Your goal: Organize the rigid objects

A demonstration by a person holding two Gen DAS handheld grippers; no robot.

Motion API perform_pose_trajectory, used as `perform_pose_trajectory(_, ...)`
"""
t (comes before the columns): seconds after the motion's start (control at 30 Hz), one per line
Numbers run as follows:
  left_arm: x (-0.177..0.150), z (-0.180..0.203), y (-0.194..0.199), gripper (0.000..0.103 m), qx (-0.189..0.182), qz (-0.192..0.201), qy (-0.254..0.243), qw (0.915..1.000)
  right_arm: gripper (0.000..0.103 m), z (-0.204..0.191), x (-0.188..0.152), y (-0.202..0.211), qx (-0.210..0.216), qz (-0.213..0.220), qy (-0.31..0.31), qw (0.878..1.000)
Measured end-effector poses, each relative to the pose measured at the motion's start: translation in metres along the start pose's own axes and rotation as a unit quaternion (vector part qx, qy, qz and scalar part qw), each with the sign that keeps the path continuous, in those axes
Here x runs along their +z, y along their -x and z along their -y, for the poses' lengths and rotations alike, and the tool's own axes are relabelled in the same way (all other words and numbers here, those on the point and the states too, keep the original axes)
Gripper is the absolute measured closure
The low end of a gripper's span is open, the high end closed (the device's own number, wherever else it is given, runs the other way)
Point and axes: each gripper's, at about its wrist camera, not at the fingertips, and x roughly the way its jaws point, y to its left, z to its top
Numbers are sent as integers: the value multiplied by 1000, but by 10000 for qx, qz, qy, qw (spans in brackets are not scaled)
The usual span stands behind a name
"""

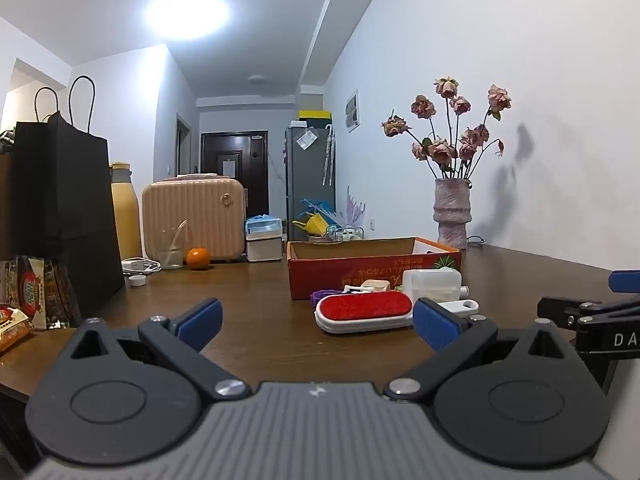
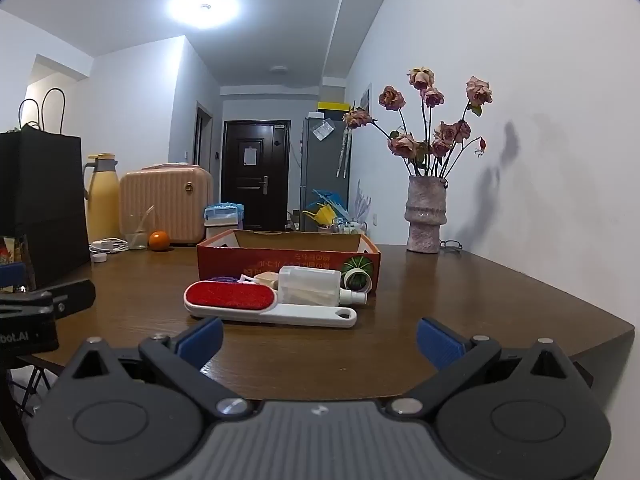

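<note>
Red-faced lint brush [image 2: 256, 304] lies on the worktop [image 2: 460, 300] before the cardboard box [image 2: 288, 260]; both my jaws spread empty. I judge nothing is sorted yet: next, grasp its handle.

On the brown table [image 2: 460, 292]: one red cardboard box [image 2: 288, 262]; one red-faced lint brush [image 2: 256, 300]; one vase [image 2: 426, 216] of dried roses; one orange [image 2: 159, 240]; two grippers, left [image 1: 316, 320] and right [image 2: 320, 338].

Both wrist cameras looking low along the bench [image 1: 256, 300] toward the far door | sharing lint brush [image 2: 230, 297] and box [image 2: 288, 258] | right view sitting further right.
</note>
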Motion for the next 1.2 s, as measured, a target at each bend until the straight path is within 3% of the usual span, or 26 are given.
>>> perform_pose_trajectory(1.2, -2, -1, 1, 0, -41, 22, -73, 10000, 0, 2, 0, 1, 24, 3, -59, 10000)
